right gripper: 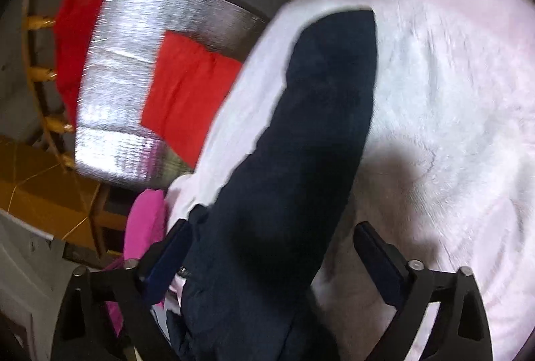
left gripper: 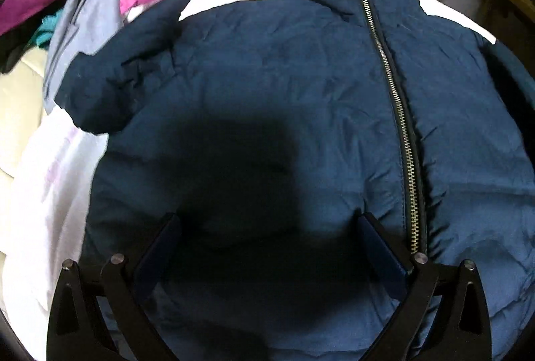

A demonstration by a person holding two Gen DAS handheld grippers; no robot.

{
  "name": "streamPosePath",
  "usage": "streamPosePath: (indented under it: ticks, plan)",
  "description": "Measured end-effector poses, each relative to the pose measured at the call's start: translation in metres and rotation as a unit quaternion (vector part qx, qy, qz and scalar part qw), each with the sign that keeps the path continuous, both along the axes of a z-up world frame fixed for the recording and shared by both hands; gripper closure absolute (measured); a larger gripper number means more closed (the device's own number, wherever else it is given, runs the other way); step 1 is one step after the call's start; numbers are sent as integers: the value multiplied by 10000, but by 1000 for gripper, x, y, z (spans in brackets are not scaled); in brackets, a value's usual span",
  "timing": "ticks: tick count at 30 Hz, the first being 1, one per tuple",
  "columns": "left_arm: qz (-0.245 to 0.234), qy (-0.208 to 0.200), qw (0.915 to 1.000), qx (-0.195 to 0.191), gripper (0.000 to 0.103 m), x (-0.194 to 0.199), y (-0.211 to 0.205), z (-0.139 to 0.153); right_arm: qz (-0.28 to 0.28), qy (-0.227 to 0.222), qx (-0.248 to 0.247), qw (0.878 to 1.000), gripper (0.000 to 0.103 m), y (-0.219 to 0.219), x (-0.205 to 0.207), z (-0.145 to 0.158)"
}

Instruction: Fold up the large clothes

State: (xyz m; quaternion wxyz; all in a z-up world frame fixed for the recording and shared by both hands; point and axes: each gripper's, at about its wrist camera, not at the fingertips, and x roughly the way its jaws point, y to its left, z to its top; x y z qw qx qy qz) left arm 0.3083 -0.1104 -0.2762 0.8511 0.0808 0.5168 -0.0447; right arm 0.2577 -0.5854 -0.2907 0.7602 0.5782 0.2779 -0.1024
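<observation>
Jacket laid out | My left gripper (left gripper: pixel 267 237) hangs wide open, empty, over the navy zip jacket (left gripper: pixel 284 87) spread flat on the white fleece blanket (right gripper: pixel 451 93) | right gripper (right gripper: pixel 272 257) straddles its sleeve (right gripper: pixel 321 113), unclamped, seemingly for folding.

Navy jacket (left gripper: pixel 284 77), silver zip (left gripper: pixel 398 113), white fleece blanket (right gripper: pixel 451 93).

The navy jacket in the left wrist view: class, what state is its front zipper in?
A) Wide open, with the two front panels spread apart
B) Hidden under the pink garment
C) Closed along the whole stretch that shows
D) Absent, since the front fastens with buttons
C: the metal zipper runs as one closed line of teeth down the navy jacket, from the collar towards the bottom of the view, with fabric joined on both sides.
</observation>
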Motion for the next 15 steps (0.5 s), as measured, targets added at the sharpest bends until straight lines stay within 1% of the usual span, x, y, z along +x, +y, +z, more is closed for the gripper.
streamPosePath:
  ticks: [1,3,5,7,9,11,14,15]
  plan:
    - [53,-33,9999,-151,0,-2,4,-1,-35,54,47,10000,11,-1,5,-7]
    - [100,-157,9995,-270,0,-5,8,-2,-12,111,114,9999,11,-1,13,-19]
    - [140,-154,9995,-222,0,-9,8,-2,-18,93,-19,10000,11,4,17,-20]
    - [165,-67,9995,-254,0,-11,9,-1,28,71,-7,10000,10,2,18,-20]
    - [120,-64,9995,-281,0,-11,10,-1,-96,-200,312,9993,8,-6,11,-28]
    - [77,-104,9995,-288,0,-11,11,-1,-252,-453,606,9968,8,-13,3,-35]
    - [30,-237,9993,-287,0,-9,17,-3,-378,-635,986,9924,9,-23,-6,-40]
    - [28,-258,9993,-276,0,-10,16,-2,-347,-702,1009,9918,9,-25,-3,-40]
